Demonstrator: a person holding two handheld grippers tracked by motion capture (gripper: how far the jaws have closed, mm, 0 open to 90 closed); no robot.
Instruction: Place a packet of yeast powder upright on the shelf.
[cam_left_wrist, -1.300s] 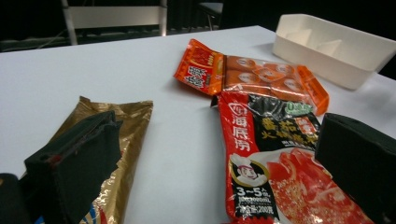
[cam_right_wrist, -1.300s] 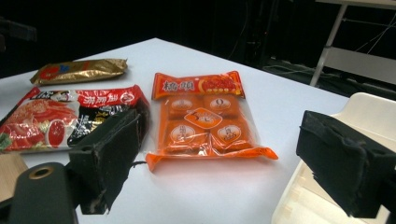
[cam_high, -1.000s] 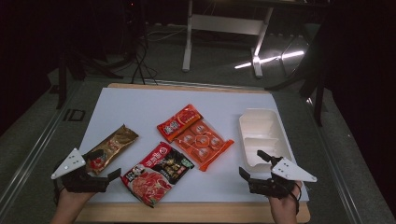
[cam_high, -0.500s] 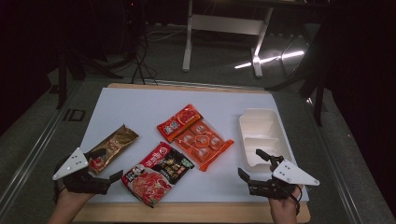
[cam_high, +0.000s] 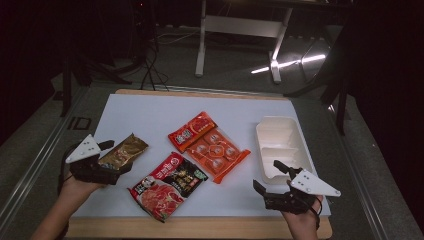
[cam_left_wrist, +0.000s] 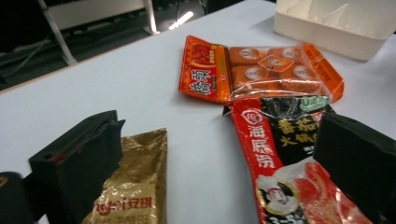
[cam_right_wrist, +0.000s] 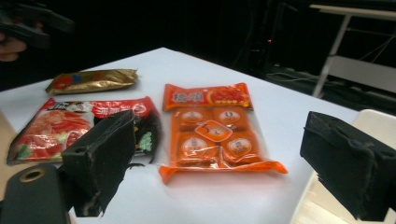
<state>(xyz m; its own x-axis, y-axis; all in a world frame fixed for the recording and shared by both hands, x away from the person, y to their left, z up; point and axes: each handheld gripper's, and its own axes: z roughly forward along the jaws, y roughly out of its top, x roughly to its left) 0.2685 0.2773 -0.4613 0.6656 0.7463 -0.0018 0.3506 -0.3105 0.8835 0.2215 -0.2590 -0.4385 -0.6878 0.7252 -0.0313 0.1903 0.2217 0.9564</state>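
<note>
Left gripper hovers with jaws spread wide over the near end of the gold packet, which lies at the table's left edge. Right gripper, jaws also spread, sits just before the white tray, holding nothing

Gold packet flat by left tongs

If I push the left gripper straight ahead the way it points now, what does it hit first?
Probably the gold packet: the open left gripper has one jaw right beside it, the other over the red-and-black packet. Depth is unclear, so it might pass between them.
</note>
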